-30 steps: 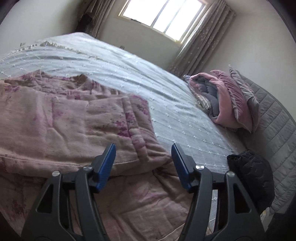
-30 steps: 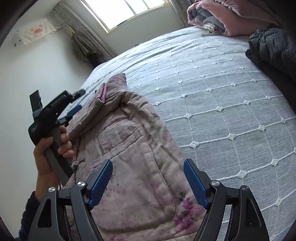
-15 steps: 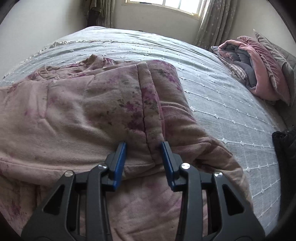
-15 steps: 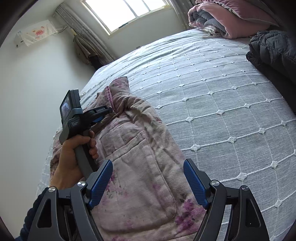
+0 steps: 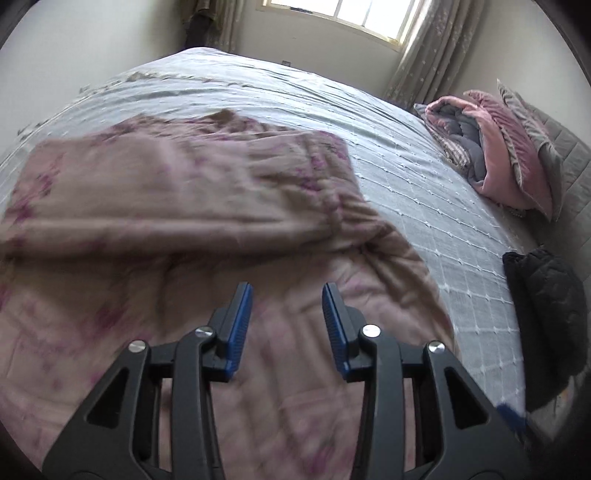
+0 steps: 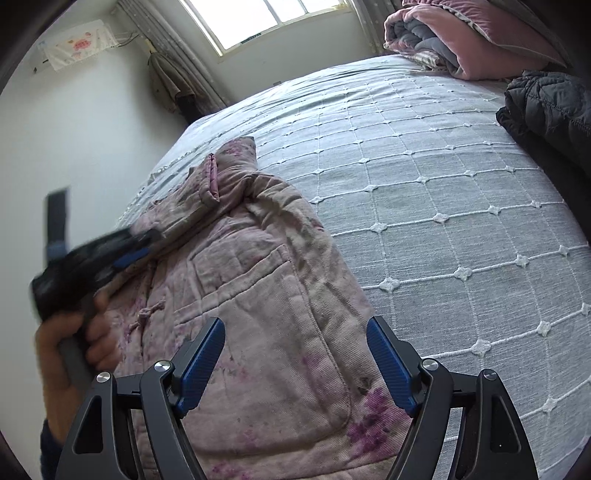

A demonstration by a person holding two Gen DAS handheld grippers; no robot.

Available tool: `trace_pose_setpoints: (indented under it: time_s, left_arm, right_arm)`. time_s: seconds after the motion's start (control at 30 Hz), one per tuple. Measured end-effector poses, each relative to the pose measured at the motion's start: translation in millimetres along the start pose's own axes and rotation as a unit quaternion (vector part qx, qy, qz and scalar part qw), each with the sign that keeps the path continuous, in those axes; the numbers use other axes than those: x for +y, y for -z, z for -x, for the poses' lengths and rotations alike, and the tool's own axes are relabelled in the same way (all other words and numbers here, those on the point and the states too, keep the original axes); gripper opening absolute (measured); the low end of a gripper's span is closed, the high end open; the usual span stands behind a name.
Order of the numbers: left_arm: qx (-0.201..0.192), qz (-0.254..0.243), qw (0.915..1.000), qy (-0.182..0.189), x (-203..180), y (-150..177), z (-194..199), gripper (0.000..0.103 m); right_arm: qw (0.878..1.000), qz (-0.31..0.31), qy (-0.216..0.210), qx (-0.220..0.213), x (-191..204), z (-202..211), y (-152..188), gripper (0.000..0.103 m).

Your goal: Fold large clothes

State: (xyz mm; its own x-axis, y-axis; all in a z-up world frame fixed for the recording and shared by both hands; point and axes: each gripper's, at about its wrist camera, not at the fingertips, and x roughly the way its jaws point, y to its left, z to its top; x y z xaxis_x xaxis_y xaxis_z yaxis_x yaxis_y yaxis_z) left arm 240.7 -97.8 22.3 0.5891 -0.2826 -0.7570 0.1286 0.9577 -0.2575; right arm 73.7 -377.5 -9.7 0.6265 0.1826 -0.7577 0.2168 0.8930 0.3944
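A pink floral padded jacket (image 5: 177, 206) lies on the bed with one sleeve folded across its body; it also shows in the right wrist view (image 6: 258, 295), pocket and knot button up. My left gripper (image 5: 287, 295) is open and empty, held just above the jacket's near part; the right wrist view shows it blurred at the left (image 6: 133, 251). My right gripper (image 6: 295, 339) is open wide and empty above the jacket's lower corner.
The bed has a pale grey quilted cover (image 6: 443, 206). A rolled pink and grey blanket (image 5: 491, 155) and pillows lie at the head. A black padded jacket (image 5: 546, 310) sits at the bed's right edge. A window (image 5: 354, 14) and curtains are behind.
My left gripper had closed on the folded sleeve's cuff half a second ago; it has since opened, let go and drawn back. The right gripper has stayed open and barely moved.
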Motion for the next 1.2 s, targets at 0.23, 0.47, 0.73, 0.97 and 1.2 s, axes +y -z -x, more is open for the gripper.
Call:
trace_pose_setpoints:
  time_s: [0.23, 0.47, 0.73, 0.97, 1.2]
  left_arm:
    - [-0.014, 0.103, 0.9940, -0.033, 148, 71, 116, 0.047]
    - [-0.023, 0.196, 0.9761, -0.090, 269, 150, 182, 0.053]
    - [-0.006, 0.222, 0.9745, -0.035, 298, 204, 196, 0.054]
    - [-0.006, 0.240, 0.9708, 0.006, 311, 228, 200, 0.054]
    - [-0.007, 0.237, 0.9707, 0.039, 304, 235, 195, 0.054]
  right_arm:
    - [1.000, -0.002, 0.008, -0.004, -5, 8, -2, 0.080]
    - [0.996, -0.062, -0.053, 0.025, -15, 1, 4, 0.080]
    - [0.996, -0.063, -0.053, 0.041, -7, -3, 20, 0.080]
    - [0.999, -0.034, -0.024, 0.031, -10, 16, 42, 0.062]
    - [0.995, -0.100, -0.002, 0.021, -53, 30, 44, 0.061]
